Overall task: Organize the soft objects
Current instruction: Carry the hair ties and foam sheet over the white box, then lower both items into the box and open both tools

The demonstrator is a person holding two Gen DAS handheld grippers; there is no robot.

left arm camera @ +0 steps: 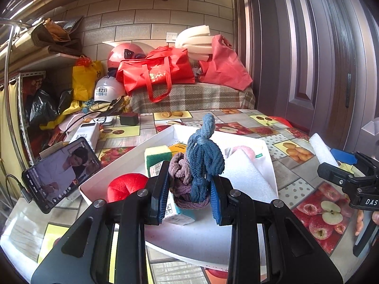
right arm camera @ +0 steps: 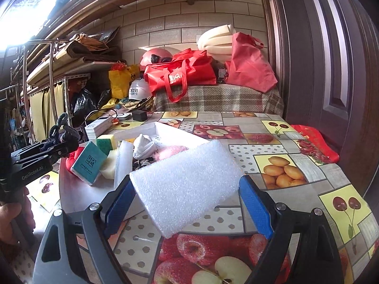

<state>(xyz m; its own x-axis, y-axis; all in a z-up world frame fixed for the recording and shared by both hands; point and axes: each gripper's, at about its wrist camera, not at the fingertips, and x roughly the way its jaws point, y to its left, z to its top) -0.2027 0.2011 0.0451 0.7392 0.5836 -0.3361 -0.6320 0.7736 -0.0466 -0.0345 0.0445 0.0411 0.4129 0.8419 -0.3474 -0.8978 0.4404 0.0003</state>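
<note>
Gripping, left: your left gripper [left arm camera: 189, 189] was clenched on a bundle of hair ties [left arm camera: 200, 165], a blue fuzzy one twisted up above a mauve one, both pinched between the blue pads [left arm camera: 216, 196].
Left bundle's place: you held it above the near part of the white tray [left arm camera: 163, 133], clear of the tray floor.
Right grasp: your right gripper [right arm camera: 187, 203] had its jaws wide and pressed on the two short ends of a white foam sheet [right arm camera: 187, 182]; the sheet sat tilted, its far edge higher.
Foam sheet's place: it hung over the fruit-print tablecloth [right arm camera: 296, 165], just beside the tray's right rim, its far corner overlapping the tray edge in the right wrist view.
Inside the tray: a yellow-and-green sponge [left arm camera: 157, 156], a red plush cushion [left arm camera: 125, 185], a teal tissue pack [right arm camera: 88, 163], another foam piece [right arm camera: 123, 161], a crumpled white cloth [right arm camera: 143, 146] and something pink and fluffy [right arm camera: 170, 151] lay close together.
Your hands: fingers [left arm camera: 360, 222] showed under the right tool; a hand [right arm camera: 9, 215] under the left.
Beyond the tray: a phone [left arm camera: 61, 172] leaned at the table's left edge, screen lit.
Far end: red bags [left arm camera: 156, 73] and helmets [left arm camera: 107, 90] were piled on a plaid cover.
</note>
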